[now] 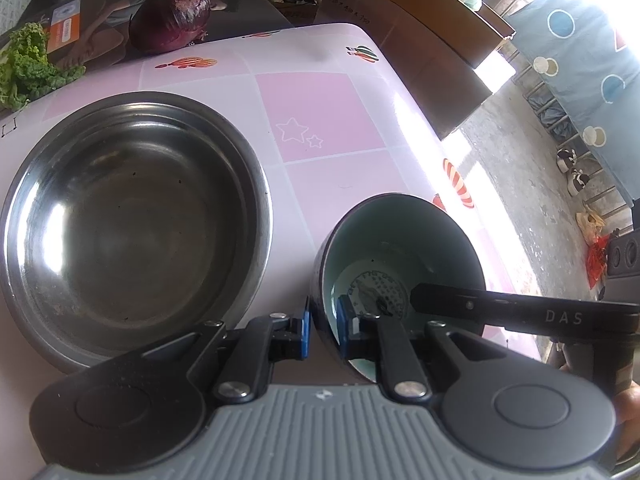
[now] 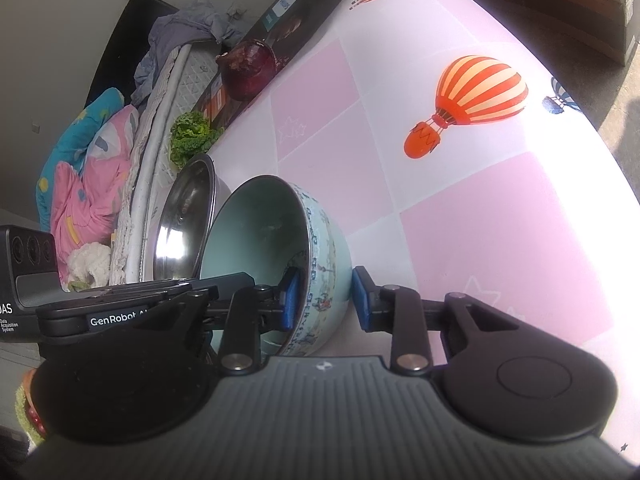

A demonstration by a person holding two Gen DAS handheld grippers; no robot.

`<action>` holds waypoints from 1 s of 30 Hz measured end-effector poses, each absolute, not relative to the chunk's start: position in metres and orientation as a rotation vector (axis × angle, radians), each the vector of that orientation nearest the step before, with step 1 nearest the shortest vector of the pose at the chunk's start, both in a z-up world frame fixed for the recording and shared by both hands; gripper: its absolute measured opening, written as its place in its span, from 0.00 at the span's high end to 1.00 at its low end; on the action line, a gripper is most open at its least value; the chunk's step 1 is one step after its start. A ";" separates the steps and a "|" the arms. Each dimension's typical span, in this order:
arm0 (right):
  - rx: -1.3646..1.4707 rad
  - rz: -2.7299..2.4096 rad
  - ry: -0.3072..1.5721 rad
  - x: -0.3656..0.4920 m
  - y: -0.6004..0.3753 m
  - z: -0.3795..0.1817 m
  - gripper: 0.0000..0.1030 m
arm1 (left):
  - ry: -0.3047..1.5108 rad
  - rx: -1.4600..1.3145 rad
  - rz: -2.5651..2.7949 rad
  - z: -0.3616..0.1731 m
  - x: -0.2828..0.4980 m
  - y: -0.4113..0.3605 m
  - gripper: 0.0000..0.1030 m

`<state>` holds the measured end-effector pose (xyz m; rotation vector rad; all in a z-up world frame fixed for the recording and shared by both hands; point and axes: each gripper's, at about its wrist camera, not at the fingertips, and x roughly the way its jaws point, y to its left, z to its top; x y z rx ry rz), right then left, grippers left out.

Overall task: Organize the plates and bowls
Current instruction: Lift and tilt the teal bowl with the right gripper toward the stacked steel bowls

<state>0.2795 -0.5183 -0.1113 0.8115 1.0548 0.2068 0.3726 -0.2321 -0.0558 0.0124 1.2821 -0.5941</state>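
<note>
Both sets of jaws are straddling the wall of the same ceramic bowl (image 1: 400, 264), from opposite sides of its rim. On the left gripper (image 1: 323, 334) the blue pads (image 1: 305, 334) sit one outside and one inside the bowl wall and look pressed onto it, so it's gripping the bowl. Over on the right gripper (image 2: 326, 300) one pad (image 2: 290, 300) is inside the bowl close to the wall and the other pad (image 2: 362, 300) is outside with a visible gap, so that one is open around the rim, not clamped. Going left to right across the bench (image 1: 320, 112): some leafy greens (image 1: 24, 68) at the far left corner, a red onion (image 1: 170, 16) on a dark Philips box (image 1: 100, 20) along the far edge, then the big steel bowl (image 1: 132, 224) on the left part of the bench. Just beside it to the right is the ceramic bowl, pale green inside with a printed pattern outside, near the right edge of the bench. From the right wrist view the pink checked bench cover shows an orange striped balloon print (image 2: 468, 100).
</note>
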 end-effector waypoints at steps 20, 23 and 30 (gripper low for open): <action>0.824 0.188 1.057 0.279 -0.522 -0.103 0.74 | 1.297 -0.017 -0.598 -0.057 0.375 -0.229 0.86; 0.822 0.188 1.053 0.278 -0.522 -0.100 0.74 | 1.288 -0.018 -0.600 -0.053 0.373 -0.228 0.86; 0.817 0.188 1.036 0.275 -0.522 -0.088 0.74 | 1.272 -0.030 -0.604 -0.044 0.370 -0.225 0.86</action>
